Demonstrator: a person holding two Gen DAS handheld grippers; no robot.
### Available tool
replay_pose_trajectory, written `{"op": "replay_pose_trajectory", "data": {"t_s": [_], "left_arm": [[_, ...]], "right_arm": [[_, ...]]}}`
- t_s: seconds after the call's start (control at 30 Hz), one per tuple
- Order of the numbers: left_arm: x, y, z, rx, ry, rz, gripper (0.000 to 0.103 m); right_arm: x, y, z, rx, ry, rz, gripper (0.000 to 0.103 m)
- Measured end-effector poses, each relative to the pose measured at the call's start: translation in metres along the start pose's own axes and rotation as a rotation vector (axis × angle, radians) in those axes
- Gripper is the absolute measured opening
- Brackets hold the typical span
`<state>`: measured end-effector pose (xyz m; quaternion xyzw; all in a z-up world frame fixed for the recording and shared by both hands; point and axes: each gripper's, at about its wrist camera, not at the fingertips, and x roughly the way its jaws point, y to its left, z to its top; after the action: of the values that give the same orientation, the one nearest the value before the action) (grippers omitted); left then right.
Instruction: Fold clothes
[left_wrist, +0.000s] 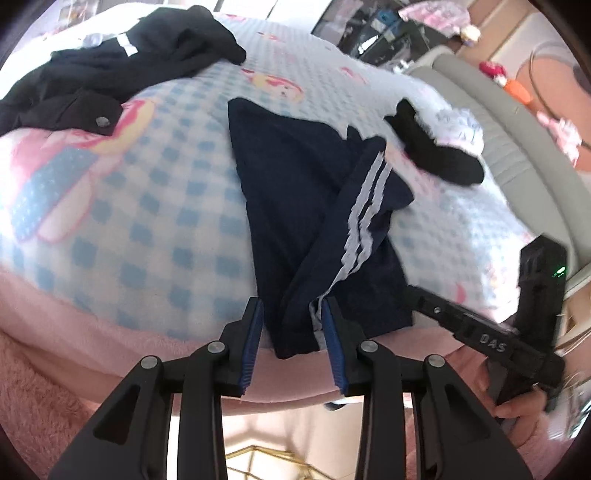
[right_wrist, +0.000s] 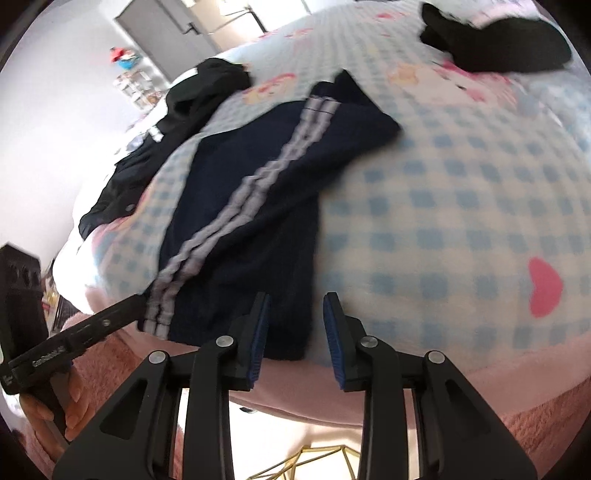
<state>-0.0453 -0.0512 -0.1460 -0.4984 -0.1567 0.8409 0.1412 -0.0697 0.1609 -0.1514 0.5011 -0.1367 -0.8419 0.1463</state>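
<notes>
Navy shorts with white side stripes (left_wrist: 310, 221) lie on a blue-checked blanket (left_wrist: 147, 206) on the bed, partly folded over themselves. My left gripper (left_wrist: 291, 332) is open, its blue pads either side of the shorts' near hem at the bed edge. My right gripper (right_wrist: 295, 328) is open at the shorts' (right_wrist: 251, 206) near right corner. The right gripper's body shows in the left wrist view (left_wrist: 491, 332), the left gripper's body in the right wrist view (right_wrist: 74, 332).
A black garment (left_wrist: 110, 74) lies crumpled at the far left of the bed. A small black item (left_wrist: 436, 147) lies by a white cloth (left_wrist: 458, 129) at the far right. A pink fleece (left_wrist: 110, 350) covers the near bed edge.
</notes>
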Motion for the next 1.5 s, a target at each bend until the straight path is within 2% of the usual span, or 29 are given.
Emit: {"op": "replay_pose_trajectory", "data": {"t_s": [0.17, 0.27, 0.37, 0.53, 0.67, 0.87, 1.0, 1.1, 1.13, 1.2, 1.33, 1.5], "left_arm": [[0.008, 0.011, -0.003, -0.03, 0.045, 0.035, 0.037], [0.004, 0.013, -0.001, -0.056, 0.027, 0.027, 0.037], [-0.004, 0.0, 0.007, -0.017, -0.017, 0.025, 0.036], [-0.002, -0.036, 0.04, 0.085, -0.044, -0.017, 0.036], [0.029, -0.064, 0.081, 0.156, 0.008, -0.094, 0.036], [0.093, -0.087, 0.131, 0.214, 0.075, -0.09, 0.036], [0.126, -0.091, 0.147, 0.225, 0.126, -0.09, 0.037], [0.141, -0.093, 0.152, 0.224, 0.153, -0.124, 0.037], [0.143, -0.093, 0.152, 0.22, 0.155, -0.139, 0.036], [0.147, -0.095, 0.151, 0.236, 0.155, -0.132, 0.006], [0.132, -0.094, 0.15, 0.25, 0.108, -0.149, 0.005], [0.093, -0.079, 0.159, 0.222, -0.008, -0.114, 0.005]], "right_arm": [[0.006, -0.016, -0.01, 0.002, 0.061, -0.045, 0.03], [-0.001, -0.04, -0.008, 0.117, 0.07, 0.041, 0.03], [-0.018, -0.061, 0.001, 0.194, 0.035, 0.072, 0.03], [-0.042, -0.066, 0.025, 0.173, -0.041, 0.036, 0.031], [-0.033, -0.059, 0.048, 0.128, -0.041, -0.015, 0.032], [-0.003, -0.07, 0.072, 0.199, -0.01, -0.044, 0.032], [0.01, -0.074, 0.079, 0.197, 0.007, -0.067, 0.032], [0.017, -0.077, 0.081, 0.19, 0.02, -0.077, 0.032], [0.019, -0.078, 0.082, 0.19, 0.023, -0.078, 0.032], [0.022, -0.079, 0.083, 0.19, 0.028, -0.08, 0.032], [0.025, -0.079, 0.085, 0.183, 0.035, -0.088, 0.032], [0.022, -0.075, 0.092, 0.172, 0.028, -0.087, 0.032]]}}
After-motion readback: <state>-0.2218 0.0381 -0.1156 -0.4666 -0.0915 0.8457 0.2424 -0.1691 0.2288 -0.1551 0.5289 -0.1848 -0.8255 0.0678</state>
